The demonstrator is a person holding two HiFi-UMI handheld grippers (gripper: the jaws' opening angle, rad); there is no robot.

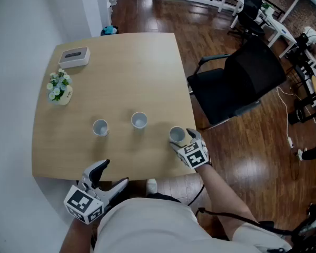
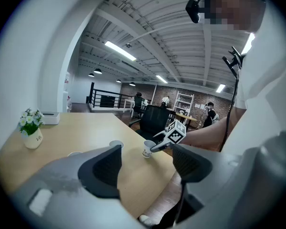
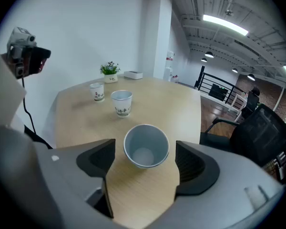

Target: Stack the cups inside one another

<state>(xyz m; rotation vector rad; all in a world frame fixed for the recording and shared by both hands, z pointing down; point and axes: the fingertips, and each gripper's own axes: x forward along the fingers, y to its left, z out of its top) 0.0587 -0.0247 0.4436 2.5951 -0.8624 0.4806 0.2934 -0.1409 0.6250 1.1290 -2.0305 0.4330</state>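
Observation:
Three white paper cups stand upright in a row on the light wooden table (image 1: 121, 67): the left cup (image 1: 100, 127), the middle cup (image 1: 139, 120) and the right cup (image 1: 176, 135). My right gripper (image 1: 181, 139) is open at the table's front right corner, one jaw on each side of the right cup (image 3: 146, 145), with a small gap showing on both sides. The cup is empty. Beyond it stand the middle cup (image 3: 121, 102) and the left cup (image 3: 97, 91). My left gripper (image 1: 108, 177) hangs open and empty just off the table's front edge, pointing towards the right cup (image 2: 148, 148).
A grey tissue box (image 1: 74, 57) and a small pot of white flowers (image 1: 59, 88) sit at the table's far left. A black office chair (image 1: 237, 83) stands off the right edge. Wooden floor lies beyond the table.

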